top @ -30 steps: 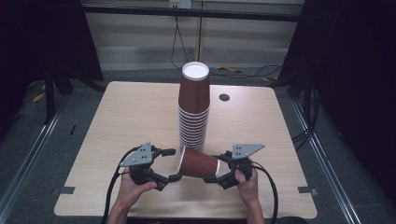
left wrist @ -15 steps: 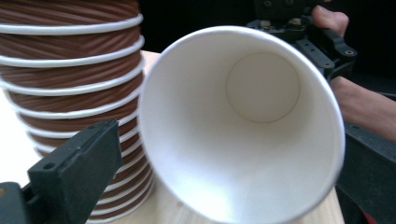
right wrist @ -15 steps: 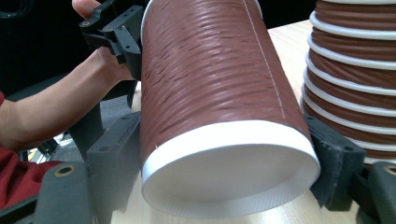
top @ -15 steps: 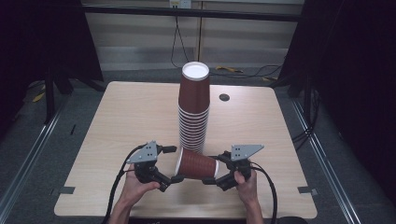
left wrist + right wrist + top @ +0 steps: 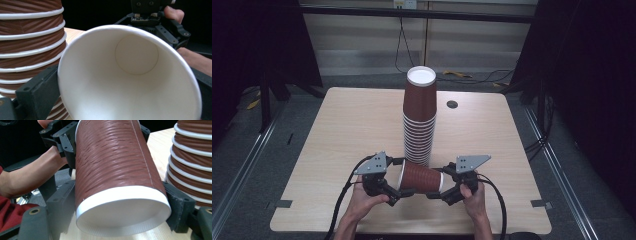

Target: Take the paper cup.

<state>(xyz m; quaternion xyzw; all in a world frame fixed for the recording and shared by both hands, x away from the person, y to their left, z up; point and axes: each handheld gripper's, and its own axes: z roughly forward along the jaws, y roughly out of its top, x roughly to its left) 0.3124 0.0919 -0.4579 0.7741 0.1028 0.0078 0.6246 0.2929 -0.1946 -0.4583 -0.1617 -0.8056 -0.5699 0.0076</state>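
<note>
A brown ribbed paper cup (image 5: 421,177) lies on its side above the table's near edge, in front of a tall stack of the same cups (image 5: 419,125). My right gripper (image 5: 438,182) is shut on its base end (image 5: 112,165). My left gripper (image 5: 402,176) has just been opening. Its jaws now stand wide on either side of the cup's white mouth (image 5: 130,82), close against the rim, and I see no squeeze. In the left gripper view the stack (image 5: 30,42) rises at the left. The right gripper (image 5: 150,17) faces me beyond the cup.
The wooden table (image 5: 347,130) has bare room left and right of the stack. A small dark round spot (image 5: 452,104) sits at the back right. Cables trail from both grippers off the near edge. Dark floor and rails surround the table.
The left gripper has shifted slightly right to the cup's open end, and its jaws have spread around the rim. The right gripper and cup have stayed put.
</note>
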